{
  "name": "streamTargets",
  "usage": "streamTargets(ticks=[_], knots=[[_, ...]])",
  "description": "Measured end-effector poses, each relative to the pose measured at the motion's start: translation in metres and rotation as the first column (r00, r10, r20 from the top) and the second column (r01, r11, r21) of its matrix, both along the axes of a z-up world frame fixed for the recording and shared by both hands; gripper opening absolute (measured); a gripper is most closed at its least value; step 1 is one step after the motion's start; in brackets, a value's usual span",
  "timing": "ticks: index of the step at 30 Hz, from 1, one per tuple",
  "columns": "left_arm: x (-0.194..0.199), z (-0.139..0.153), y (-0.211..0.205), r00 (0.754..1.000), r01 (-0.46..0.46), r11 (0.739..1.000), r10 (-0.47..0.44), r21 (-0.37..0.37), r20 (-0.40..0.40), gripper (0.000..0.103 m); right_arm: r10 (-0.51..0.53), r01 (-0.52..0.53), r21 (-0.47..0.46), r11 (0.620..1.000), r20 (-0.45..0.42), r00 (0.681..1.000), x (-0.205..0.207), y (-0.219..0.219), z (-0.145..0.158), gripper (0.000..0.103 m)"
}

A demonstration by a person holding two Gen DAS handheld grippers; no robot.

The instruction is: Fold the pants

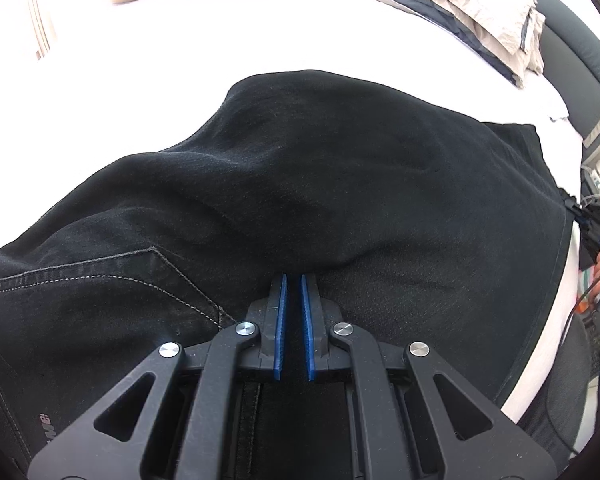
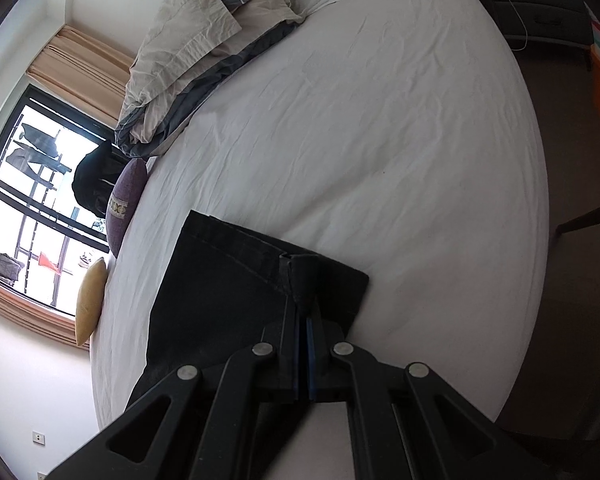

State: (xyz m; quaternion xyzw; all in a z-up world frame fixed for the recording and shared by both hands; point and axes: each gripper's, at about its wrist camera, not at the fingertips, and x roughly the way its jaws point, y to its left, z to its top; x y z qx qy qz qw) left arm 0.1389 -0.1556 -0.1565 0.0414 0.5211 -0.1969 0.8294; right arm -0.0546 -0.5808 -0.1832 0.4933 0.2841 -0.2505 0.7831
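Black jeans (image 1: 320, 184) lie spread on a white bed sheet (image 1: 148, 52), back pocket and rivet at the left. My left gripper (image 1: 294, 280) is nearly shut, its blue pads pinching a fold of the jeans near the waist. In the right wrist view, my right gripper (image 2: 303, 312) is shut on the hem end of the jeans (image 2: 236, 280), with cloth bunched between the jaws. The right gripper also shows at the right edge of the left wrist view (image 1: 592, 224).
A crumpled beige and grey duvet (image 2: 204, 40) lies at the far side of the bed. A purple cushion (image 2: 126, 204) and a yellow cushion (image 2: 90, 300) sit by the window. A dark dresser (image 2: 540, 4) stands beyond the bed; a chair (image 2: 580, 232) stands at the right.
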Motion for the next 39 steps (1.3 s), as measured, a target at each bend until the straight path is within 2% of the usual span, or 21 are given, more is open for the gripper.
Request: streamTargets(ticks=[2,12,16,18,20,21,23,25,26,27,28,29,30,31,32,33,34,35,36,38,39], knots=[[0.0,0.002,0.001,1.0,-0.01,1.0,0.01,-0.023,-0.002,0.007,-0.008,0.007,-0.003,1.0,-0.003,1.0,-0.001,0.0,0.0,0.002],[0.006,-0.005,0.002,1.0,0.008,0.999,-0.007,-0.038,0.02,0.007,-0.039,0.039,0.041,0.998,0.002,0.999,-0.007,-0.004,-0.012,0.001],[0.008,-0.007,0.003,1.0,0.008,0.999,-0.007,-0.048,0.025,0.007,-0.009,0.008,0.058,0.998,0.015,1.0,-0.012,-0.01,-0.008,0.003],[0.01,-0.008,0.005,1.0,0.005,0.998,-0.003,-0.061,0.028,0.007,0.0,0.001,0.059,0.998,-0.016,1.0,-0.017,-0.014,0.001,0.015],[0.01,-0.01,0.006,1.0,-0.001,0.998,0.004,-0.068,0.031,0.007,-0.054,0.048,-0.056,0.997,-0.12,0.991,-0.024,-0.013,0.025,0.022],[0.01,-0.01,0.006,0.999,-0.003,0.998,0.005,-0.068,0.036,0.007,-0.073,0.06,-0.099,0.993,-0.134,0.988,-0.026,-0.012,0.036,0.022],[0.008,-0.01,0.008,0.999,-0.003,0.998,0.006,-0.063,0.045,0.007,-0.025,0.016,-0.112,0.994,-0.077,0.997,-0.021,-0.006,0.056,0.022],[0.007,-0.01,0.01,0.999,-0.005,0.998,0.008,-0.06,0.05,0.007,0.111,-0.108,-0.1,0.989,0.029,0.993,-0.001,0.013,0.073,0.022],[0.006,-0.009,0.009,0.999,-0.008,0.998,0.011,-0.06,0.05,0.007,0.215,-0.21,-0.064,0.976,0.105,0.971,0.014,0.026,0.077,0.022],[0.006,-0.009,0.009,0.999,-0.01,0.998,0.013,-0.062,0.049,0.007,0.323,-0.324,-0.025,0.946,0.184,0.928,0.031,0.042,0.078,0.022],[0.004,-0.009,0.01,0.999,-0.012,0.998,0.015,-0.062,0.049,0.007,0.422,-0.435,0.006,0.9,0.238,0.875,0.047,0.059,0.076,0.025],[0.003,-0.008,0.01,0.999,-0.013,0.998,0.016,-0.063,0.05,0.007,0.509,-0.536,0.039,0.843,0.261,0.82,0.063,0.077,0.069,0.033],[0.002,-0.008,0.011,0.999,-0.013,0.998,0.016,-0.066,0.051,0.007,0.582,-0.614,0.07,0.786,0.25,0.773,0.077,0.094,0.058,0.037],[0.001,-0.008,0.013,0.999,-0.013,0.997,0.017,-0.072,0.05,0.007,0.636,-0.662,0.089,0.745,0.208,0.743,0.087,0.108,0.045,0.037],[0.001,-0.009,0.016,0.999,-0.014,0.996,0.018,-0.083,0.047,0.007,0.661,-0.677,0.1,0.729,0.154,0.734,0.093,0.114,0.031,0.037],[0.001,-0.009,0.019,0.999,-0.017,0.995,0.021,-0.098,0.039,0.007,0.656,-0.664,0.118,0.738,0.104,0.748,0.094,0.112,0.017,0.037],[0.002,-0.008,0.023,0.999,-0.02,0.993,0.023,-0.113,0.029,0.007,0.62,-0.623,0.143,0.769,0.069,0.781,0.091,0.101,0.003,0.03],[0.003,-0.006,0.026,0.999,-0.025,0.992,0.027,-0.127,0.016,0.007,0.569,-0.574,0.171,0.801,0.08,0.818,0.084,0.084,-0.008,0.006],[0.004,-0.004,0.031,0.999,-0.035,0.99,0.037,-0.134,0.007,0.007,0.507,-0.51,0.191,0.839,0.071,0.859,0.074,0.065,-0.017,0.0],[0.002,0.004,0.04,0.998,-0.053,0.987,0.057,-0.154,0.018,0.007,0.344,-0.349,0.218,0.911,0.061,0.937,0.047,0.023,-0.026,0.0],[0.002,0.009,0.045,0.998,-0.056,0.985,0.061,-0.165,0.03,0.007,0.262,-0.262,0.204,0.943,0.026,0.965,0.033,0.005,-0.021,0.0]])
